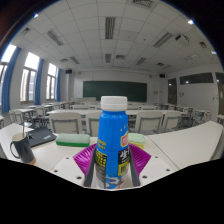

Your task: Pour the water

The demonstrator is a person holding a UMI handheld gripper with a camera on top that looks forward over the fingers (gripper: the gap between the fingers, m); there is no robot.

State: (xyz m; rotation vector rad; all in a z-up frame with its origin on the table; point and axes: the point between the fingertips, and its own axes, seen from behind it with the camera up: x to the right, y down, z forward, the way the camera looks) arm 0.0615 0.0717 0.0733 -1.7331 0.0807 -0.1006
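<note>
Gripped in my hand-held gripper (113, 165), both pads pinching it, a blue bottle (113, 140) stands upright, white cap on, above the desk (190, 145).

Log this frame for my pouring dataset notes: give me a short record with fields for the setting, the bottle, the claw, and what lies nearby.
setting: classroom with rows of desks, green board on the far wall
bottle: blue bottle, white cap, upright
claw: claw shut on the bottle, pink pads at both sides
nearby: green block on the white table; dark device further out on the same side
</note>
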